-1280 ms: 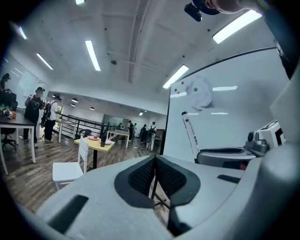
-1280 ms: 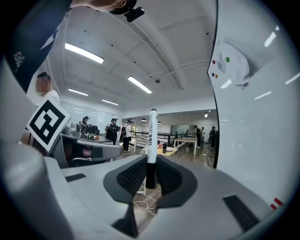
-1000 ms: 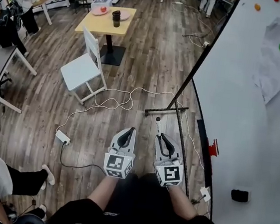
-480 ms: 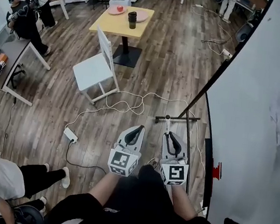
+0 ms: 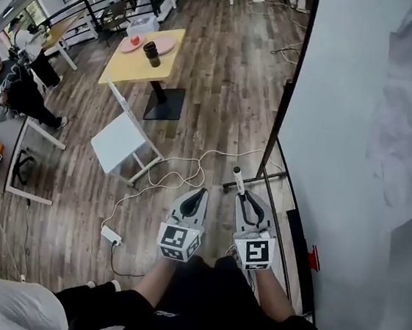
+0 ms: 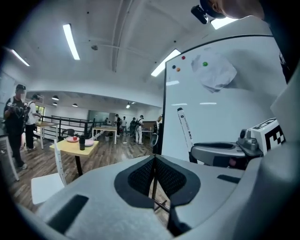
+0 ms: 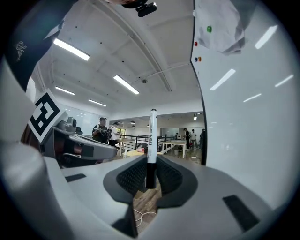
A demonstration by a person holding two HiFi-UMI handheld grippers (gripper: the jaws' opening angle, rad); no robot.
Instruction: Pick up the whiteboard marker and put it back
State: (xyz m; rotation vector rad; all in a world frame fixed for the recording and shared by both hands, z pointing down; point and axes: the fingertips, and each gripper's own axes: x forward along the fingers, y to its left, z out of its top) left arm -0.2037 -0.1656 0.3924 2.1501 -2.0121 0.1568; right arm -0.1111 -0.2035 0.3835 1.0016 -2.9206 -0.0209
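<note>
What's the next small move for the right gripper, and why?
Probably swing the right gripper rightward toward the dark ledge under the whiteboard, jaws closed. The marker is clamped upright between its jaws and is not yet at the board, which stands just to its right. The ledge looks like its resting place.

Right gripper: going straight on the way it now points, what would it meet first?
Probably nothing close: the right gripper, holding the marker, faces open room, with the whiteboard alongside.
</note>
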